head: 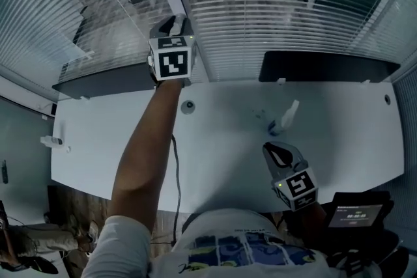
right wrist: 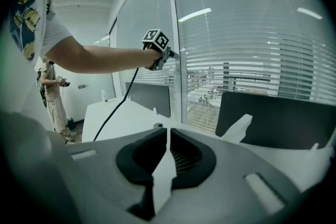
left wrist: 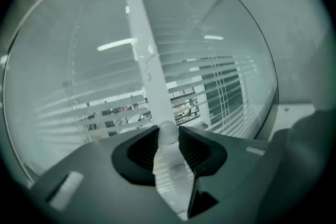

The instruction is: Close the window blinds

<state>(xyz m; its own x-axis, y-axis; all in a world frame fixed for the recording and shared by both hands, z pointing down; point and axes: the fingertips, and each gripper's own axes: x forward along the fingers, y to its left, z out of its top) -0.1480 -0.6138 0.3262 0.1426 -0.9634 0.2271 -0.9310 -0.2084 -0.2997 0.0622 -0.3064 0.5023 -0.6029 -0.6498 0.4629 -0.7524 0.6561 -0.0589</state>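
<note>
Right gripper (head: 279, 154) sits low over the white table (head: 228, 140), close to the body, fingers pressed together and empty. Left gripper (head: 176, 24) is raised at arm's length, fingers clamped on a pale rod (left wrist: 168, 132). The blinds (head: 273, 16) hang just beyond it, slats partly open.

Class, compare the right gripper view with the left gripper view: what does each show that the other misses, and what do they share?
Only the right gripper view: the person's arm holding up the left gripper, a dark screen, and the right gripper shut and empty. Only the left gripper view: the blind wand pinched between the left gripper's jaws. Both: the slatted blinds and the window frame.
</note>
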